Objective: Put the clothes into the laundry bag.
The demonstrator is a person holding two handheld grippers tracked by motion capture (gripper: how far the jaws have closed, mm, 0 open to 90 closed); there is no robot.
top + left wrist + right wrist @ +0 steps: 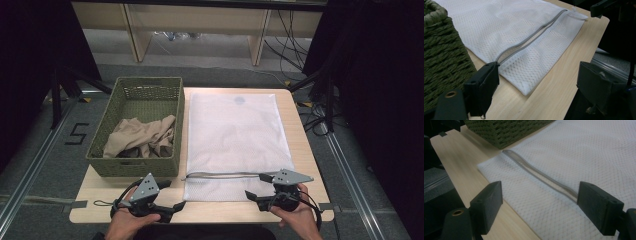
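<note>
Your left gripper (pixel 172 209) sits at the near edge of the bench (pixel 300 135), just in front of the woven green basket (pixel 107 125). Its jaws stand wide apart with nothing between them; in the left gripper view they frame bare wood and the near corner of the white mesh laundry bag (pixel 506 22). The left-hand jaw in that view lies close to the end of the grey zipper (pixel 531 37), but contact cannot be confirmed from this angle.

Your right gripper (pixel 252 196) is held low over the near right part of the laundry bag (pixel 235 135). Its jaws are likewise spread wide and grip nothing. In the right gripper view the zipper (pixel 541 176) runs diagonally between them across the mesh (pixel 586 150), and the right-hand jaw hides its near end.

The bag lies flat on the bench, right of the basket and just beside it, reaching from the far edge almost to the near edge. The zipper (pixel 222 175) crosses it near the near end, running from side to side.

The basket holds a crumpled beige garment (pixel 142 136), with a darker piece of cloth (pixel 131 152) partly under it. Your two hands (pixel 295 215) hold the grippers from the near side.
</note>
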